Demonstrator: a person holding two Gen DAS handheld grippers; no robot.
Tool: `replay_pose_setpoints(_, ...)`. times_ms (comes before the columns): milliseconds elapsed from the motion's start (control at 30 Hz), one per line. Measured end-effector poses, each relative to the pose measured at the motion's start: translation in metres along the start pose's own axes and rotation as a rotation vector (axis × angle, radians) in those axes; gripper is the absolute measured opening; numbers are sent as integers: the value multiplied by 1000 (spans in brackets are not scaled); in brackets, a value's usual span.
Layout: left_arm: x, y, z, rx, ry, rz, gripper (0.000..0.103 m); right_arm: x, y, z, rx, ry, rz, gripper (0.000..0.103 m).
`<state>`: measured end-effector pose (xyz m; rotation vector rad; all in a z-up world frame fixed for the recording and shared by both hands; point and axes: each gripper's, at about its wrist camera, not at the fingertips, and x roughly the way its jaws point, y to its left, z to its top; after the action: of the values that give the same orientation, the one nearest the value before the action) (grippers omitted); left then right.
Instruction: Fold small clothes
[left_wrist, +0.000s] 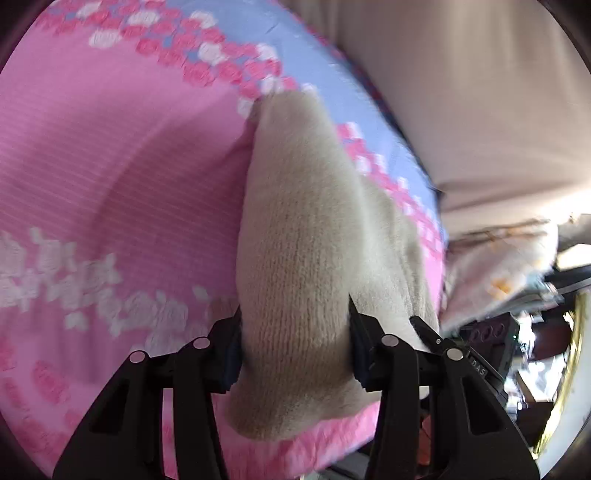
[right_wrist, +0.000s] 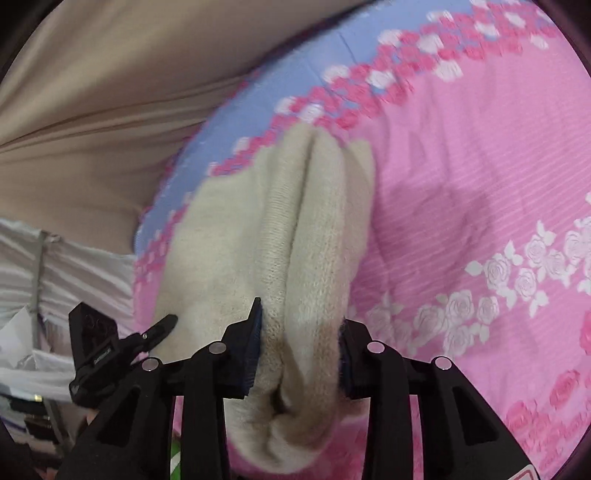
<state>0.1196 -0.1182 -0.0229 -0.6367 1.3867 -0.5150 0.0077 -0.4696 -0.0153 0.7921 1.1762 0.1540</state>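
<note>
Item: cream knit garment (left_wrist: 295, 258), lying on pink rose-print bedsheet (left_wrist: 110, 166). Left hand-held gripper (left_wrist: 295, 347) and right hand-held gripper (right_wrist: 301, 343) each pinch a bunched edge. Step, judged: mid-fold. Next: carry edges over evenly, lay flat.

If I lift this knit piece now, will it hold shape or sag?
The cream knit will probably sag: it already bunches in soft folds between the right gripper's fingers. Likely light. Its fuzzy surface should resist slipping in the left gripper.
</note>
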Motion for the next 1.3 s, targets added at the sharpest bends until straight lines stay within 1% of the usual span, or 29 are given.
replay_pose_setpoints(67, -4, 6, -9, 6, 32, 24, 48, 15, -9, -18, -20, 59, -50, 39)
replay_pose_setpoints(133, 17, 23, -19, 27, 82, 151, 52, 44, -30, -36, 10, 120, -165, 52)
replay_pose_setpoints(167, 26, 32, -27, 25, 103, 204, 54, 48, -46, -43, 88, 130, -134, 55)
replay_pose_setpoints(200, 22, 34, -30, 5, 82, 180, 54, 39, -53, -46, 168, 96, -85, 55)
replay_pose_setpoints(233, 10, 29, -33, -9, 44, 157, 54, 23, -52, -46, 196, 44, -86, 55)
replay_pose_setpoints(300, -18, 8, -32, 54, -51, 161, 53, -8, -32, -39, 106, -65, -149, 56)
replay_pose_setpoints(333, -32, -6, -31, 109, -111, 149, 54, -21, -15, -31, 23, -109, -177, 52)
replay_pose_setpoints(367, -41, -20, -27, 171, -162, 152, 58, -24, -5, -25, -18, -115, -184, 49)
replay_pose_setpoints(400, -43, -31, -23, 213, -187, 163, 60, -20, 7, -13, -57, -92, -172, 40)
replay_pose_setpoints(433, -39, -41, -17, 242, -189, 159, 61, -12, 10, -5, -66, -72, -163, 34)
replay_pose_setpoints(500, -17, -51, -6, 260, -154, 175, 61, 20, 13, 10, -74, -24, -183, 34)
replay_pose_setpoints(567, 4, -46, -2, 271, -126, 205, 61, 46, 5, 14, -55, 4, -228, 39)
replay_pose_setpoints(600, 22, -43, 1, 276, -115, 256, 61, 60, 4, 18, -55, 19, -228, 34)
replay_pose_setpoints(633, 25, -38, 6, 280, -107, 283, 55, 65, 11, 17, -67, 19, -229, 12)
replay_pose_setpoints(667, 34, -34, 8, 287, -107, 349, 45, 66, 22, 18, -84, 5, -230, 10)
replay_pose_setpoints(700, 31, -33, 8, 295, -115, 371, 43, 56, 36, 22, -118, -37, -222, 10)
replay_pose_setpoints(733, 28, -32, 9, 296, -124, 368, 43, 46, 51, 24, -158, -80, -220, 10)
replay_pose_setpoints(767, 26, -30, 11, 293, -125, 365, 42, 41, 61, 26, -196, -111, -232, 10)
replay_pose_setpoints(800, 28, -26, 13, 288, -116, 377, 42, 49, 61, 34, -219, -106, -276, 10)
replay_pose_setpoints(867, 35, -17, 16, 288, -103, 388, 45, 83, 38, 43, -187, 12, -342, 12)
replay_pose_setpoints(900, 38, -15, 17, 290, -101, 391, 47, 94, 25, 42, -165, 45, -347, 12)
replay_pose_setpoints(967, 37, -19, 15, 316, -98, 397, 47, 79, 27, 40, -132, 5, -325, 13)
replay_pose_setpoints(1000, 34, -22, 15, 325, -97, 396, 47, 64, 34, 37, -113, -33, -321, 18)
replay_pose_setpoints(1033, 26, -26, 14, 328, -102, 388, 45, 44, 45, 30, -114, -91, -311, 22)
replay_pose_setpoints(1100, 9, -35, 8, 339, -137, 362, 46, 24, 65, 18, -153, -131, -277, 22)
replay_pose_setpoints(1133, 2, -40, 4, 351, -154, 352, 46, 19, 73, 9, -180, -126, -268, 22)
replay_pose_setpoints(1200, -1, -47, -6, 378, -142, 345, 46, 34, 83, -14, -240, -43, -279, 21)
replay_pose_setpoints(1233, 3, -48, -10, 386, -118, 342, 46, 42, 79, -24, -257, -2, -297, 17)
replay_pose_setpoints(1300, 14, -46, -16, 387, -80, 363, 46, 72, 60, -43, -251, 74, -376, 16)
